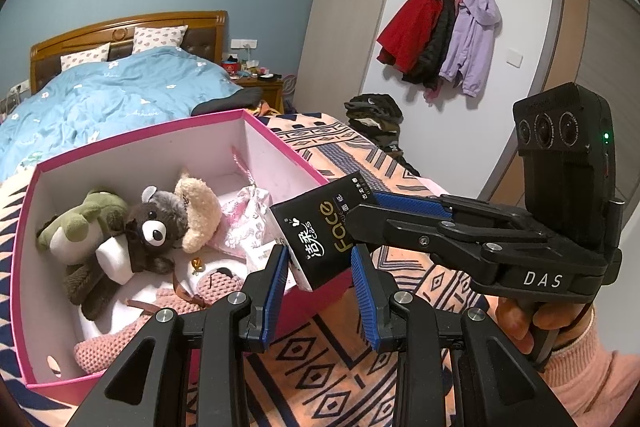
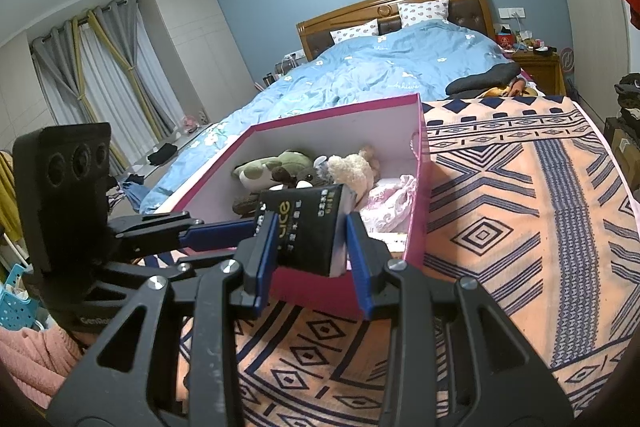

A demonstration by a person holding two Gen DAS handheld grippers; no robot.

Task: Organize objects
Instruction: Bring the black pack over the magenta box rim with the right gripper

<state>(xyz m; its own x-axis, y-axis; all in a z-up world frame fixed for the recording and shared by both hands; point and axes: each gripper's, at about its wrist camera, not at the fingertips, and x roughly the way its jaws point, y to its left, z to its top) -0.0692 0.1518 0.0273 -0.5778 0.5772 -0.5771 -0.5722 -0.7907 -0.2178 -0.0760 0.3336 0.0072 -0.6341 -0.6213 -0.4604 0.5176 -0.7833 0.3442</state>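
Observation:
A black tissue pack (image 1: 320, 227) marked "face" hangs over the near right wall of a pink box (image 1: 132, 143) on the bed. My right gripper (image 2: 312, 239) is shut on the tissue pack (image 2: 312, 227); it also shows in the left wrist view (image 1: 362, 219). My left gripper (image 1: 320, 267) is open just below the pack, its pads apart on either side. The box (image 2: 332, 107) holds a green plush (image 1: 80, 223), a brown bear (image 1: 156, 227), a cream plush (image 1: 200, 207), a pink cloth pouch (image 1: 248, 223) and a pink knit item (image 1: 132, 331).
The box sits on an orange patterned blanket (image 2: 520, 227) at the foot of a bed with a blue duvet (image 1: 120, 95). Coats (image 1: 440, 35) hang on the wall; a clothes pile (image 1: 376, 119) lies beyond the bed. A nightstand (image 2: 536, 63) stands by the headboard.

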